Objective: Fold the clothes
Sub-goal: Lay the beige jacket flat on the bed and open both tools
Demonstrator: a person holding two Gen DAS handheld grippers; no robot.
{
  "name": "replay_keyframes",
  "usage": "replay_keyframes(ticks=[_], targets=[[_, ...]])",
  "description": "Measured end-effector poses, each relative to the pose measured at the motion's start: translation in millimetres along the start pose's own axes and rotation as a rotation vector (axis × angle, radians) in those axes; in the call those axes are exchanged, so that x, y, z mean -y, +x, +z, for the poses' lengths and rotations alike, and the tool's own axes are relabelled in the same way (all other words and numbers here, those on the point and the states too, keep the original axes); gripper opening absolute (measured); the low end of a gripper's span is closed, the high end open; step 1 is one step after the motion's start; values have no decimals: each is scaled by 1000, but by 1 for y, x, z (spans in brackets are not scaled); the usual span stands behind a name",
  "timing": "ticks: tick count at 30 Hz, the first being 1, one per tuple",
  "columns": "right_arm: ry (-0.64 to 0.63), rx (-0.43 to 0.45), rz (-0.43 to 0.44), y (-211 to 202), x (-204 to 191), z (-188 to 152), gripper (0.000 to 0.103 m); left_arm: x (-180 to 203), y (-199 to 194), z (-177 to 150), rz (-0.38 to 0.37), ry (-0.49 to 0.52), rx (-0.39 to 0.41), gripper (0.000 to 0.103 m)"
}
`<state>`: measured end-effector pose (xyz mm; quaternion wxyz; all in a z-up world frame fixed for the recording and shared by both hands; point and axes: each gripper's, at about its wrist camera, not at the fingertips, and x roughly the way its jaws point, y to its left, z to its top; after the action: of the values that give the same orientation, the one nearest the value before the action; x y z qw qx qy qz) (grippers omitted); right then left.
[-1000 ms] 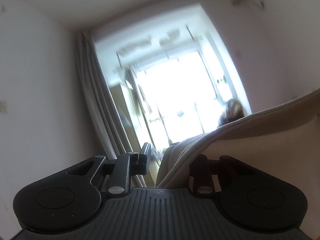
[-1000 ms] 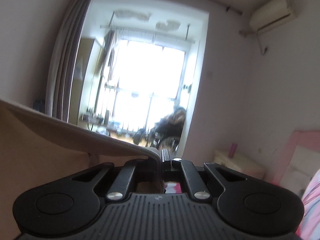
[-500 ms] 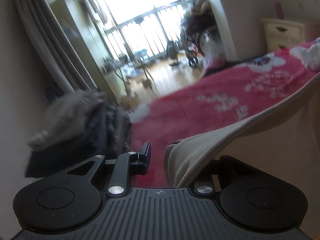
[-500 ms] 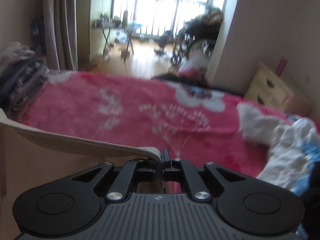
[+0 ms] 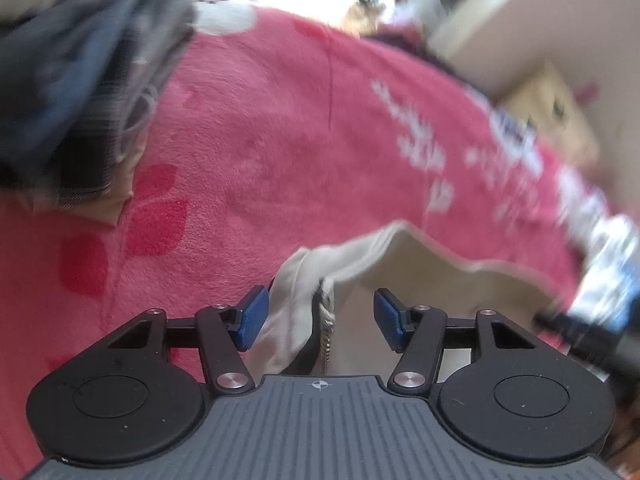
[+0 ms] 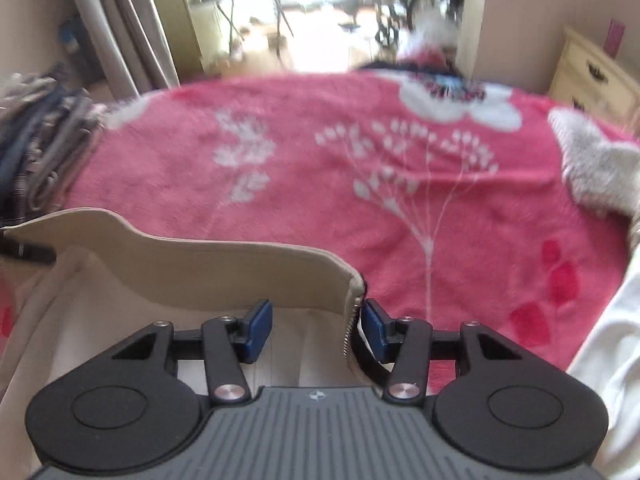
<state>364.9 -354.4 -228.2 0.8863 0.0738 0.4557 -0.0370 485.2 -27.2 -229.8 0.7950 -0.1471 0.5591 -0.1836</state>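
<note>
A beige garment with a zipper (image 5: 420, 272) lies on the pink blanket; its bunched corner sits between the spread fingers of my left gripper (image 5: 316, 316), which is open. In the right wrist view the same garment (image 6: 200, 272) shows a raised beige hem, and its zipper edge hangs between the fingers of my right gripper (image 6: 316, 328), which is also open. Both grippers hover low over the cloth's near edge.
A pink floral blanket (image 6: 360, 168) covers the bed. A stack of dark folded clothes (image 5: 72, 80) sits at the left, also seen in the right wrist view (image 6: 36, 148). White and grey clothing (image 6: 596, 168) lies at the right. A cream dresser (image 6: 592, 76) stands beyond.
Both grippers swung down from pointing at the window to the bed, lowering the garment onto the blanket. Both have opened and let go of the cloth.
</note>
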Motion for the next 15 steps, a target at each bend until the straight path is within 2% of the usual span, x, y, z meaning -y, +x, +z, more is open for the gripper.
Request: replay_keyframes(ticks=[3,5,7,9,10,12,15], targets=[[77,81,11,-21,15,-8,52,-13,-19,-4,-59,-82,57,59],[214,132,25,-36,37,-12,52,-14,-33,-12,-24,-70,119,59],[371,151,65,-56,64,-26,52,-3,-53,-29,68,1,199,59],[488,138,97,-78,89,-52,52,22,-72,-56,155,139,263,59],[546,131,114,-88,102,-65,52,37,-78,-71,173,210,276,59],[581,71,116,-104,115,-97,52,61,-83,-101,153,304,278,64],[578,-48,98,-122,127,-148,52,92,-71,-145,46,354,178,65]])
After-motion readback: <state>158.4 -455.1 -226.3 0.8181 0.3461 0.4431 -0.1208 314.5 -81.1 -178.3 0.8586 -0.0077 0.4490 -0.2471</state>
